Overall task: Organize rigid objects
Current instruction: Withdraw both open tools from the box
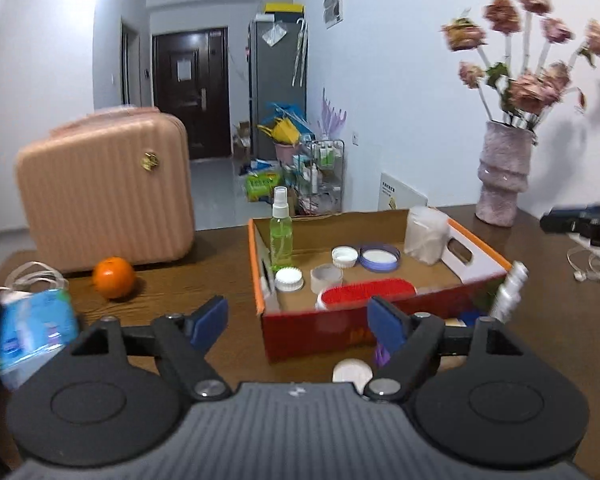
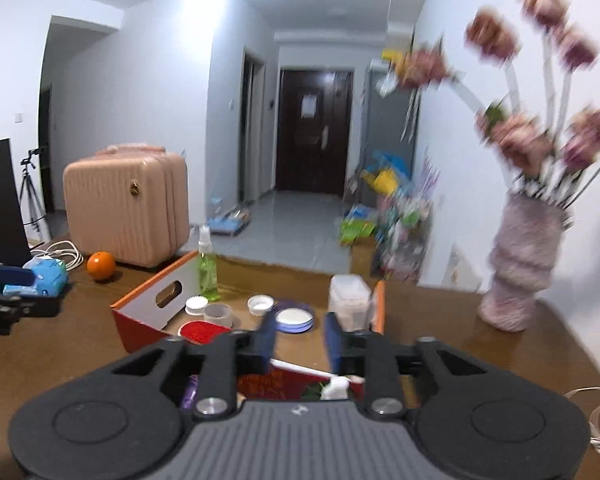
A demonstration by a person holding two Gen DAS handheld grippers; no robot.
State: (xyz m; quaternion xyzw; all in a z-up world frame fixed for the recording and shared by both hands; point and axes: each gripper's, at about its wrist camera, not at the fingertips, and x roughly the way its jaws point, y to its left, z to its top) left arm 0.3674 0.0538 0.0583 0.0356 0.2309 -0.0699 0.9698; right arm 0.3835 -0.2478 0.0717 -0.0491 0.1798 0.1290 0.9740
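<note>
Both hand-held grippers hover empty over a cardboard box [image 1: 380, 332] of lids.
Left hand-held gripper [image 1: 298, 320] gapes wide; right hand-held gripper [image 2: 300, 338] is partly open, empty.

The flowers [image 2: 540, 92] at two o'clock are smeared by blur; the box's [image 2: 284, 384] near wall hides behind the right gripper [image 2: 298, 338].
</note>
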